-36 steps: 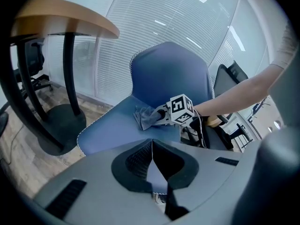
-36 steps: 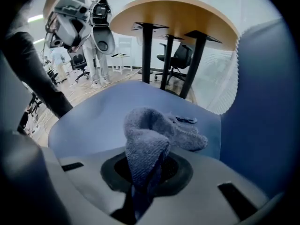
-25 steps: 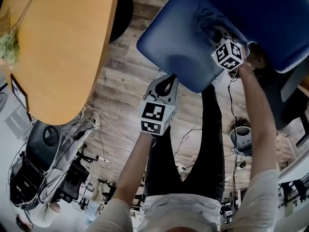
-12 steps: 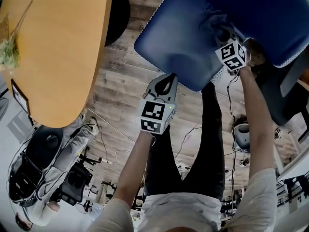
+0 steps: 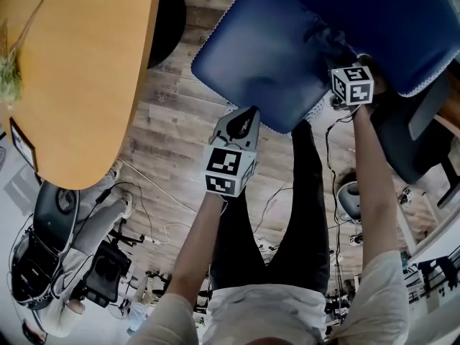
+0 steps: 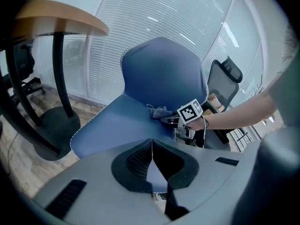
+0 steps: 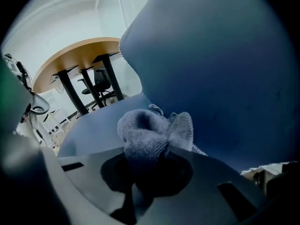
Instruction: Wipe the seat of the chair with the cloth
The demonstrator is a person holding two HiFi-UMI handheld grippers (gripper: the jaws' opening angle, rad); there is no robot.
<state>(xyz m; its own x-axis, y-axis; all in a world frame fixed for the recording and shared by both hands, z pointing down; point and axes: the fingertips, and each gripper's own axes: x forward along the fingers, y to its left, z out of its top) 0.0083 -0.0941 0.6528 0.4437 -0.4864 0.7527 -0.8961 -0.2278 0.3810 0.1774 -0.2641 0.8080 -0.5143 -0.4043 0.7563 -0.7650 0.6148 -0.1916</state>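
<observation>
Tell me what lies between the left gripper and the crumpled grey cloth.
Only bare blue padded chair seat separates the left gripper from the crumpled grey cloth; the left gripper view shows it.

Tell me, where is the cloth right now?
The cloth is bunched in the right gripper's jaws, on the blue chair seat close to the backrest, at the head view's upper right.

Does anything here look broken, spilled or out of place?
Nothing stands out. The right claw pinches a bunched cloth on the blue chair seat; the left claw hangs shut and empty before it.
</observation>
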